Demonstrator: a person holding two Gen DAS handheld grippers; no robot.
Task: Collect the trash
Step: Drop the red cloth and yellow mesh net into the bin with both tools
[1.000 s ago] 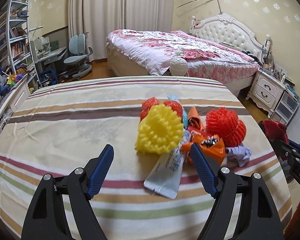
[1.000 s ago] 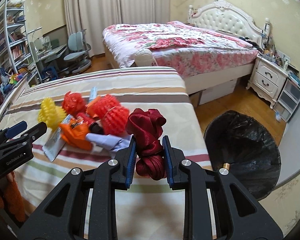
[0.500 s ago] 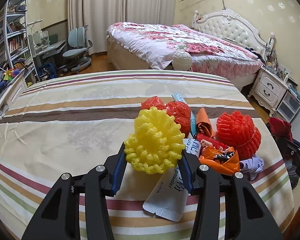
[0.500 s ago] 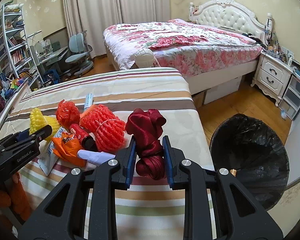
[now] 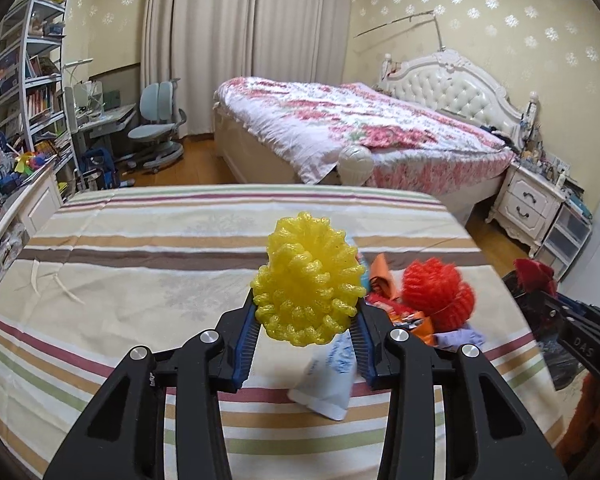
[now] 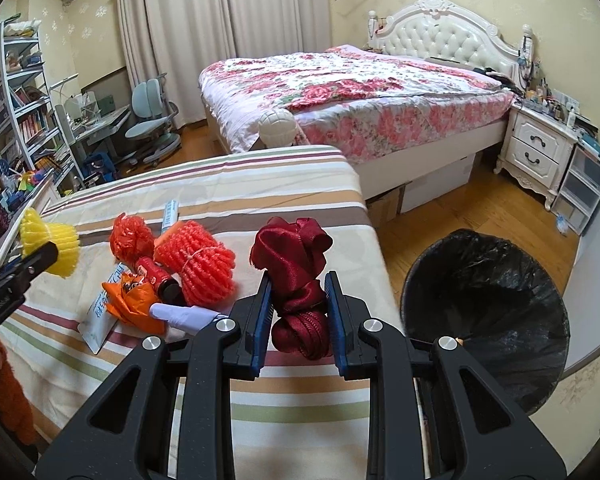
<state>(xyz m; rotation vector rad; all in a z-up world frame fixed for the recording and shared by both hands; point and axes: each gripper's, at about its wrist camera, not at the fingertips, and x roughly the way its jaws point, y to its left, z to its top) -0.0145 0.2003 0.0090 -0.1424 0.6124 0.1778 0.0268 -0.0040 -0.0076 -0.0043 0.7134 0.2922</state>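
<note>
Writing first: the right gripper's black arm, seen at the edge of the left wrist view, carries white letters "DAS". The left gripper's arm in the right wrist view has a white logo, too small/blurred to read. White sachet (image 5: pixel 332 376) has blue print, unreadable here; in the right view its edge shows small text, also illegible.

Left gripper (image 5: pixel 306 332): jaws closing, blue pads pressed on both sides of the yellow foam net (image 5: pixel 309 280), which is up off the striped cloth (image 5: pixel 120 280). Right gripper (image 6: pixel 298 312): jaws nearly together, clamped on the dark red ribbon bundle (image 6: pixel 296 264), held above the cloth's right edge, near the bin.

Counts:
- yellow foam net: 1, in left gripper
- orange-red foam nets: 2 – big one (image 6: pixel 200 268) and smaller one (image 6: pixel 132 236) behind it, both on the cloth
- dark red ribbon: 1
- orange wrapper (image 6: pixel 130 300): 1, crumpled, touching the sachet
- small red bottle w/ dark cap (image 6: pixel 156 280): 1, label unreadable
- lilac paper scrap (image 6: pixel 184 314): 1
- white-blue tube (image 6: pixel 170 216): 1, behind the nets, print illegible
- sachet: 1

Black-lined trash bin (image 6: pixel 484 320): 1, on the wood floor, right of the table.
</note>
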